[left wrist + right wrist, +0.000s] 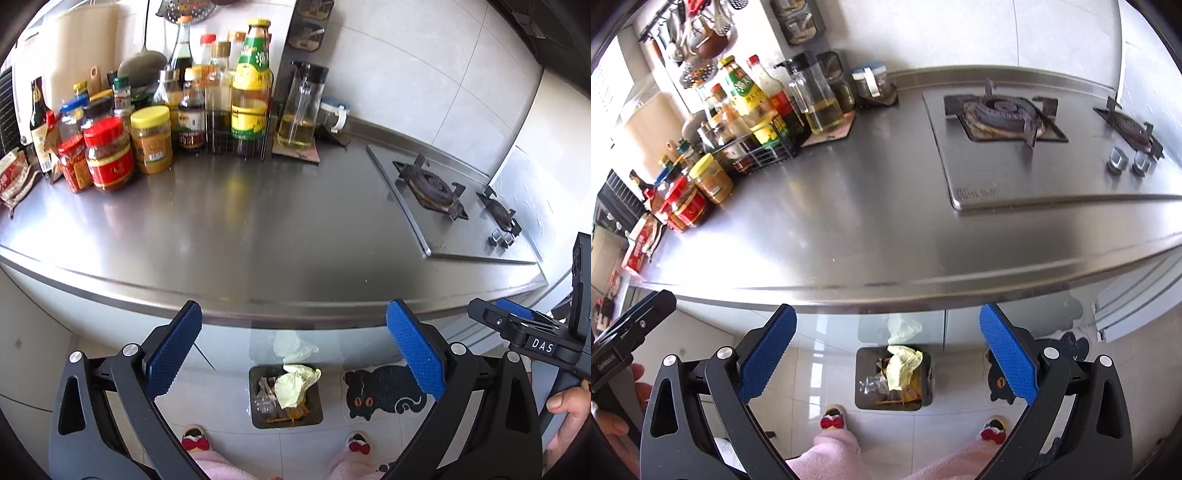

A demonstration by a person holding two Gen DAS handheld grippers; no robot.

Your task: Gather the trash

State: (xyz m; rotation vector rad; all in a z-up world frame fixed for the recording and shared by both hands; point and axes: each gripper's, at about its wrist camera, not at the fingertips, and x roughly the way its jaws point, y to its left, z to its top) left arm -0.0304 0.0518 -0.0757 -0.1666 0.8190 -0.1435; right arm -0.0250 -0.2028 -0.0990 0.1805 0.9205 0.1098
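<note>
As no loose litter shows on the brushed-steel tabletop, collection looks finished: crumpled pale-yellow paper trash sits in the dark square floor bin below the edge. Left gripper and right gripper both spread, empty. Legible: "DAS" on right tool.

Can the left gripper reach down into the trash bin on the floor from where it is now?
Probably yes. The left gripper is open and empty, held in front of the counter edge, and the bin stands open on the floor below it. Nothing lies between them; the slippers stand nearer the person.
</note>
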